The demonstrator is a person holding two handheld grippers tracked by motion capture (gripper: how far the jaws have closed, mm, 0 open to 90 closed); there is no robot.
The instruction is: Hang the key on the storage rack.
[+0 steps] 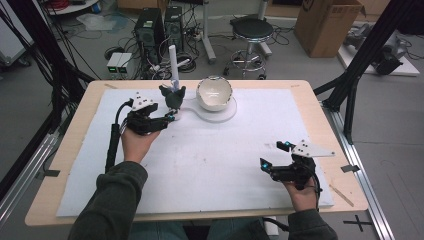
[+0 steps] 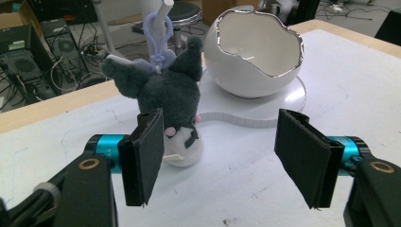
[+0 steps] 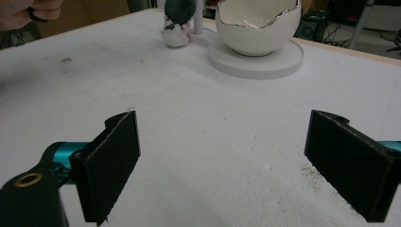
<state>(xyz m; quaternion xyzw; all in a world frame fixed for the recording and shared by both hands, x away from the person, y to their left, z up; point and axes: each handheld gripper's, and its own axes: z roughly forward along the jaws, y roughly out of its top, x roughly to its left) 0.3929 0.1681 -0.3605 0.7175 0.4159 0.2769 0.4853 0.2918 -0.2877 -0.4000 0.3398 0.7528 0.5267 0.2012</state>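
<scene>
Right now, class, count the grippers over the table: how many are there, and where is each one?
2. The left gripper sits at the table's far left, open, just beside the plush toy. The right gripper hovers near the front right, open, over bare white mat.

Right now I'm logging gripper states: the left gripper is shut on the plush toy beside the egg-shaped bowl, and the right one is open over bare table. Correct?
Not quite. The left gripper is open, not shut on the plush toy: the left gripper view shows its jaws spread wide, the toy just beyond one of them. The rest stands: the toy sits beside the egg-shaped bowl, and the right gripper is open over bare table.
</scene>
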